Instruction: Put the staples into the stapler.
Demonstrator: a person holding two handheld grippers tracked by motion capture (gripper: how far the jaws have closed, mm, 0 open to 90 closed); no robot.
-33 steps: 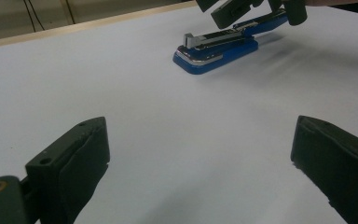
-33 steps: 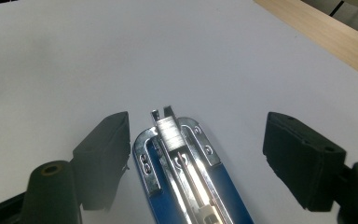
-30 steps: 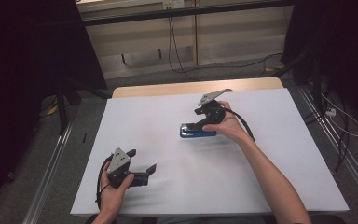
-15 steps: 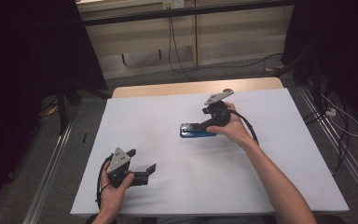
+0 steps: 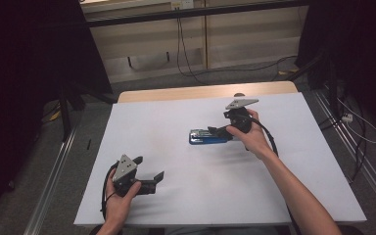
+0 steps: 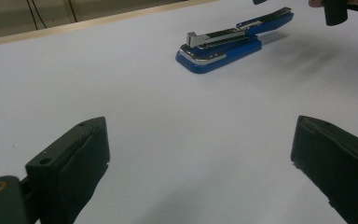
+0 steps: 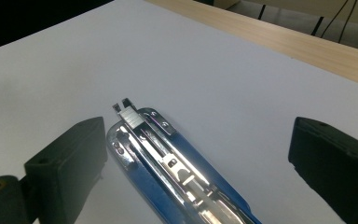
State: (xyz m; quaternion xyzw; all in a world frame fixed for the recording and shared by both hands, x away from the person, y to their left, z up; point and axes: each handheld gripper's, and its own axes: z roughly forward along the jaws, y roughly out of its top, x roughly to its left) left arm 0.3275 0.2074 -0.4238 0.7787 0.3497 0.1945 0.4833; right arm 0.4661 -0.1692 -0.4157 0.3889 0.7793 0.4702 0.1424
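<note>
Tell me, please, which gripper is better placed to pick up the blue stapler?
Probably right: the right gripper is open right at the stapler, while the left gripper sits far off near the table's front edge.

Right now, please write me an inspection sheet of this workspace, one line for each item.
Surface: white table, wooden strip at its far edge.
Job's things: blue stapler lying flat, its metal track exposed.
Clutter: nothing seen.
Grippers: right gripper open, jaws just opened, astride the stapler without pressing it; left gripper open, nothing between its jaws.
Cables: one black cable trails from the right gripper.
Surroundings: dark curtains, wall cables, floor rails.
</note>
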